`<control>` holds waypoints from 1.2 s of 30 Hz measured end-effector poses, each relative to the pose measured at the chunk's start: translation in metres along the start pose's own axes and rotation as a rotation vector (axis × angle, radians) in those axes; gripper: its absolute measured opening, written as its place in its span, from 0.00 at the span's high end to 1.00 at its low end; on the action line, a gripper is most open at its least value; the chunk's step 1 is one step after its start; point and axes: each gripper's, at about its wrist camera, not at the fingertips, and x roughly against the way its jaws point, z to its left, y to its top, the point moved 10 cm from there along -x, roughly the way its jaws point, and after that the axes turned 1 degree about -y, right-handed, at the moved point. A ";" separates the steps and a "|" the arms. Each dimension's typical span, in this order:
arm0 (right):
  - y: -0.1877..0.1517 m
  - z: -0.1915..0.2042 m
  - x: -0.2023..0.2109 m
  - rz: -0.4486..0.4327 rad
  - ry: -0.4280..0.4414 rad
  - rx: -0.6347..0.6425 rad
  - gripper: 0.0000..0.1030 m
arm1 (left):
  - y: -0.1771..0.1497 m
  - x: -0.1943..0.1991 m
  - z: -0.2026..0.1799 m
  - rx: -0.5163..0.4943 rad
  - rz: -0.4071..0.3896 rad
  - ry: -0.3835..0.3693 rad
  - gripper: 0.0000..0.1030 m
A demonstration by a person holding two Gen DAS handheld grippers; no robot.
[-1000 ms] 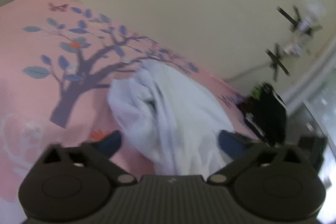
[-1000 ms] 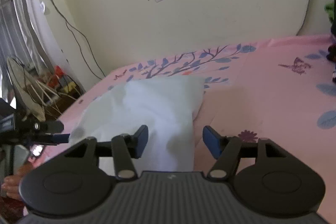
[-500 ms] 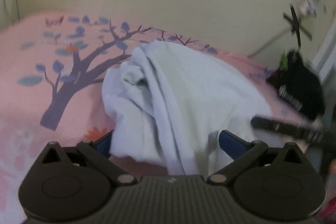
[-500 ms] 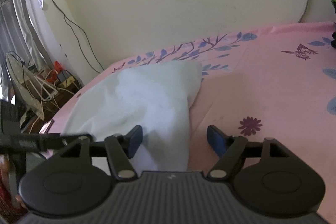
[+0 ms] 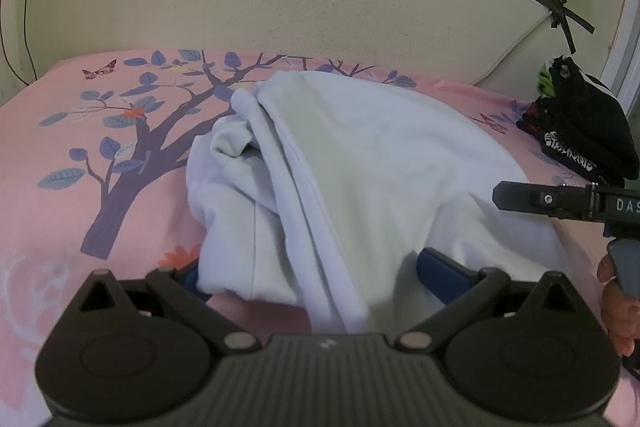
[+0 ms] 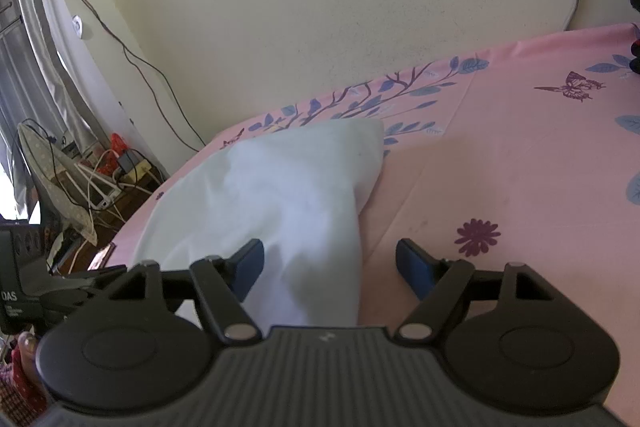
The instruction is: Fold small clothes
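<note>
Each hand-held gripper is showing a matte black housing with fine parallel ribbing across its centre and a small pale logo mark at the front edge. Two round, shallow-dished caps are flanking the ribbed panel. Black linkage arms with triangular cut-outs are pivoting on silver pins and are carrying blue finger pads. This is applying to the left gripper (image 5: 316,277) and the right gripper (image 6: 330,265) alike. Seen from the side, the right gripper is showing a silver screw and white lettering reading "DAS". Fingertips (image 5: 618,311) are wrapping its handle.
</note>
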 end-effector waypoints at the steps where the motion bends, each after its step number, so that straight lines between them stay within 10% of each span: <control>1: 0.000 0.000 0.000 0.000 0.000 0.000 0.30 | 0.000 0.000 0.000 0.000 0.000 0.000 0.00; 36: -0.001 0.003 0.000 0.005 0.014 0.005 0.24 | 0.001 0.001 -0.002 0.017 -0.010 -0.018 0.00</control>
